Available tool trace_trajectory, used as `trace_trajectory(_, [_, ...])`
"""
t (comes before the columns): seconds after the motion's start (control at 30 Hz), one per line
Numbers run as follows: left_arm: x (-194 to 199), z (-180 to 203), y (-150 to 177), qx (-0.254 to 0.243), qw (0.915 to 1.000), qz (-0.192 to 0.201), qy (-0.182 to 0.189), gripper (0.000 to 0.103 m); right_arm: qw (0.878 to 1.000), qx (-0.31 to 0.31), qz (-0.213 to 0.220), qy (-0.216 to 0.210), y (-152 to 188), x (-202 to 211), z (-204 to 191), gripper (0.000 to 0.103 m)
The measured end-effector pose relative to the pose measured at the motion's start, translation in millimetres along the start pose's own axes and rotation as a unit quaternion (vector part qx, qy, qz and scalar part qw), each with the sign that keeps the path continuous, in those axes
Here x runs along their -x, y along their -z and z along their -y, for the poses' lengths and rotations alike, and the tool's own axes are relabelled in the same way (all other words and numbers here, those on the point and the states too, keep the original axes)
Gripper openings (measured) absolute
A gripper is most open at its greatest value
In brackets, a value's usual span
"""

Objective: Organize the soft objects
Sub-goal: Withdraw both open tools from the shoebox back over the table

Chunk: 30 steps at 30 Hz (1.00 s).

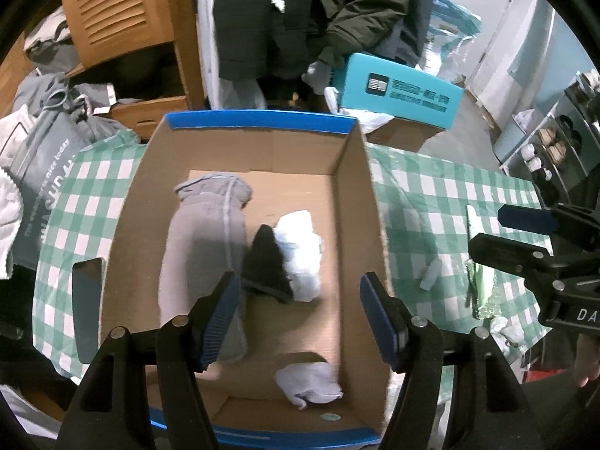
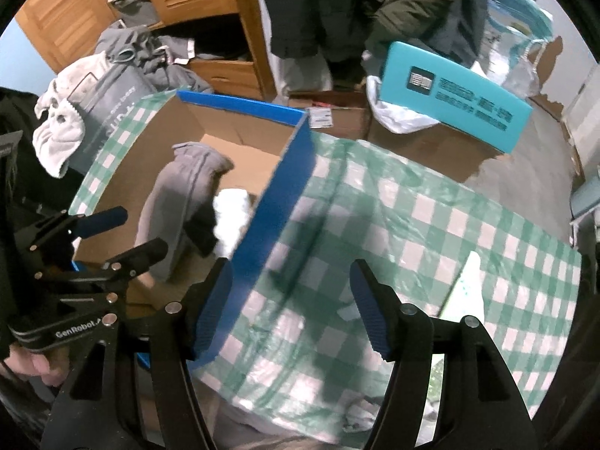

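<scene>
- Nearest the left wrist camera, the left gripper (image 1: 300, 322) hangs over the open box (image 1: 352, 187) with its jaws wide apart and nothing between the blue pads.
- Below it, on the box floor by the near wall, lies a small pale grey bundle (image 1: 309, 384).
- Further in, a long grey sock roll (image 1: 204, 262) lies along the left side of the box, its cuffed end toward the far wall.
- Beside the roll, touching it, sits a black sock (image 1: 264, 266), and against that a white bundle (image 1: 300, 255).
- Over the checked cloth (image 2: 412, 225) to the right of the box, the right gripper (image 2: 290, 307) points steeply down; its jaws are wide and hold nothing.
- Its left pad stands just beside the box's blue outer wall (image 2: 277, 202); whether they touch I cannot tell.
- At the cloth's right edge lies a white and green flat object (image 2: 468, 285), too blurred to name.
- Near it, in the left view, a small pale scrap (image 1: 431, 275) lies on the cloth.
- Beyond the table, a teal carton (image 2: 457, 101) leans on a brown carton on the floor.
- Farthest back, dark coats (image 1: 311, 11) hang beside a wooden cabinet (image 1: 123, 11), with grey clothes (image 2: 150, 52) heaped to its left.
</scene>
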<state>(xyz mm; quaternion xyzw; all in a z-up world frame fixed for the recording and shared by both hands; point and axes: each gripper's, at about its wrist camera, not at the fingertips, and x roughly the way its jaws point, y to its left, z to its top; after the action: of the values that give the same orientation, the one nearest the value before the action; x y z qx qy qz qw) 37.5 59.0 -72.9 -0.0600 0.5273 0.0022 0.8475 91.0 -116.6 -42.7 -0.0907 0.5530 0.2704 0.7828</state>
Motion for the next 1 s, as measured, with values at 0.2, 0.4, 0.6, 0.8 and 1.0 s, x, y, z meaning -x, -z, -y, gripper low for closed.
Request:
trace_trajectory(0.2, [4.9, 21.9, 0.8, -0.011, 0.9996, -0.002, 0.024, 0.068, 1.0, -0.014, 0.004, 0.009, 16.5, 12.1, 20.4, 0.066])
trace_trajectory(0.4, [7.6, 47.2, 2.6, -0.037, 0.9987, -0.003, 0.034, 0.068, 0.999, -0.033, 0.012, 0.017, 31.2, 25.9, 41.0, 0.066])
trace_trajectory(0.6, [3.8, 74.2, 8.7, -0.066, 0.997, -0.011, 0.037, 0.068, 0.998, -0.056, 0.02, 0.026, 43.8, 37.6, 64.1, 0.066])
trace_trajectory(0.8, [-0.9, 95.2, 14.4, -0.089, 0.9951, -0.019, 0.039, 0.068, 0.996, -0.075, 0.023, 0.033, 54.9, 44.0, 83.4, 0.066])
trace_trajectory(1.0, [-9.5, 113.0, 19.4, -0.107, 0.9931, -0.03, 0.038, 0.068, 0.995, -0.094, 0.017, 0.04, 64.6, 43.2, 103.3, 0.067])
